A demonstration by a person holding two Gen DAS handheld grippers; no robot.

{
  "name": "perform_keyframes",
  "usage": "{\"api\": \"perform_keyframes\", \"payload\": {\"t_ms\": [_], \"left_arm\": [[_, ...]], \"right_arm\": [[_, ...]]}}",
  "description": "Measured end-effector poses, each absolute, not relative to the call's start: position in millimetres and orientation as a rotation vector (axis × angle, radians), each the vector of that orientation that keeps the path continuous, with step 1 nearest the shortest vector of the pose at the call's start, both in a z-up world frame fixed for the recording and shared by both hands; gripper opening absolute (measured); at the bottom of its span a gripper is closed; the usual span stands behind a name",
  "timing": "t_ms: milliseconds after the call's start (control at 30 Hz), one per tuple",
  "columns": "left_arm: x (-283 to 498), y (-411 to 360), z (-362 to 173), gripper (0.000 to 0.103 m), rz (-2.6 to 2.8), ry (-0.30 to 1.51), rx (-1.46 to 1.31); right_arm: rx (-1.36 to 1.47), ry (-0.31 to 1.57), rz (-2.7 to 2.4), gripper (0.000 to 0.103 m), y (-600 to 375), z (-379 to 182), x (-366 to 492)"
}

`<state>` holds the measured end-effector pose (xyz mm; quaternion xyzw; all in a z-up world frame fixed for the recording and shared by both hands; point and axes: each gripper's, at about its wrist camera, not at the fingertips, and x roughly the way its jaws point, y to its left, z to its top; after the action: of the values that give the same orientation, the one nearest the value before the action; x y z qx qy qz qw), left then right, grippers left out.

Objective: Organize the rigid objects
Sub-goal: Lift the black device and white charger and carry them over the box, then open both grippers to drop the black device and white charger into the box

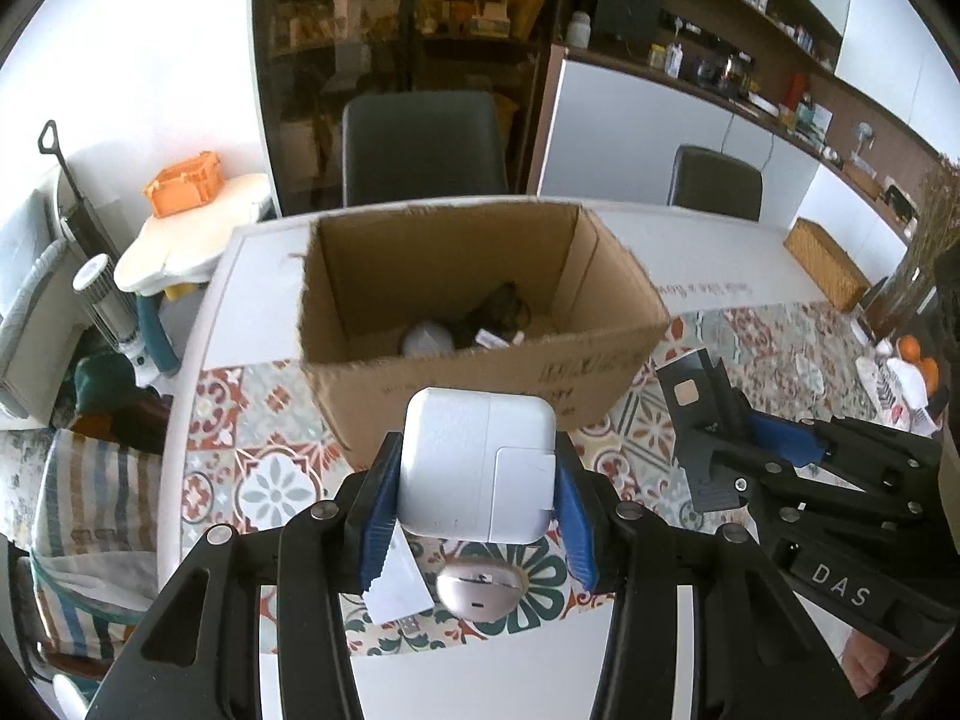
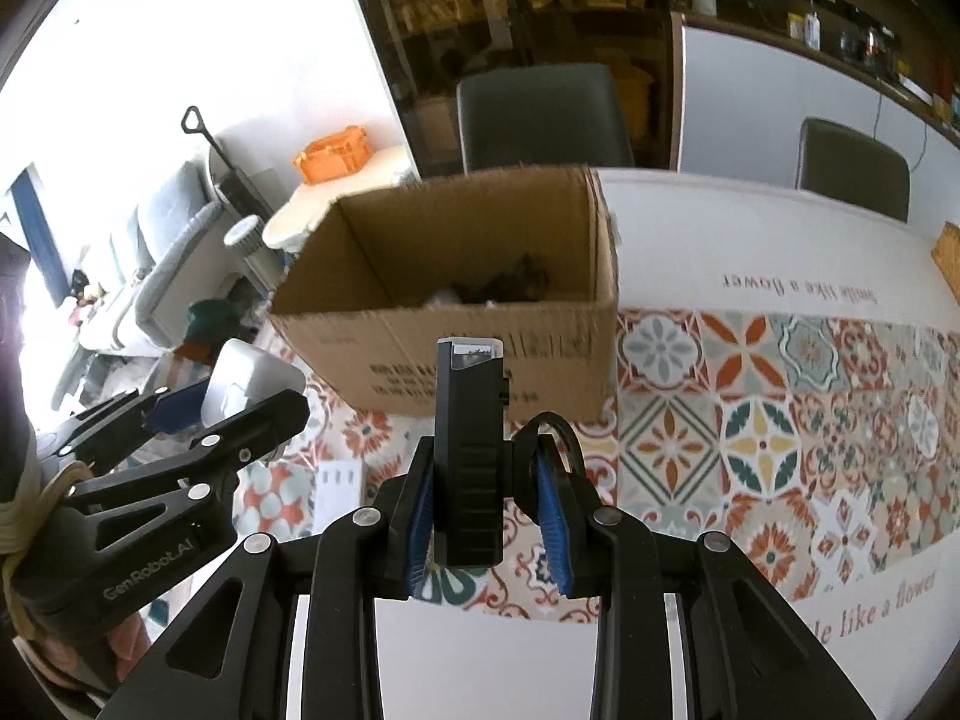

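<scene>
- Left claw (image 1: 477, 480) pinches the white charger block (image 1: 480, 462) by its two flat sides, so it hangs square; I hold it just short of the cardboard box (image 1: 480, 372), above the patterned mat (image 1: 270, 480).
- Right claw (image 2: 489, 510) is pressed tight on the slim black device (image 2: 471, 450), held upright beside the charger, also short of the box's near wall.
- Both my claws tilt down toward the box, which I judge is where both go.

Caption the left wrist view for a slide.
Left gripper holds a white power adapter before the open cardboard box.
</scene>
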<state>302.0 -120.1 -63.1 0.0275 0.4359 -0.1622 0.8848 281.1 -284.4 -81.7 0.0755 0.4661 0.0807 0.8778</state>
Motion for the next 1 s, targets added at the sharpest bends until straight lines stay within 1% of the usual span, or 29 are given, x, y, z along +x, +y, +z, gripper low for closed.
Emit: {"api": "perform_keyframes", "payload": {"t_ms": [500, 767, 1000], "left_arm": [[327, -112, -29, 0.047, -0.318, 0.822, 0.049], [348, -111, -22, 0.047, -0.312, 0.814, 0.039], [372, -115, -22, 0.047, -0.293, 0.836, 0.057]], "right_arm": [[0.14, 0.88, 0.172, 0.031, -278, -49, 312], [0.119, 0.857, 0.161, 0.031, -279, -37, 335], [0.107, 0.885, 0.156, 0.031, -278, -36, 359]]}}
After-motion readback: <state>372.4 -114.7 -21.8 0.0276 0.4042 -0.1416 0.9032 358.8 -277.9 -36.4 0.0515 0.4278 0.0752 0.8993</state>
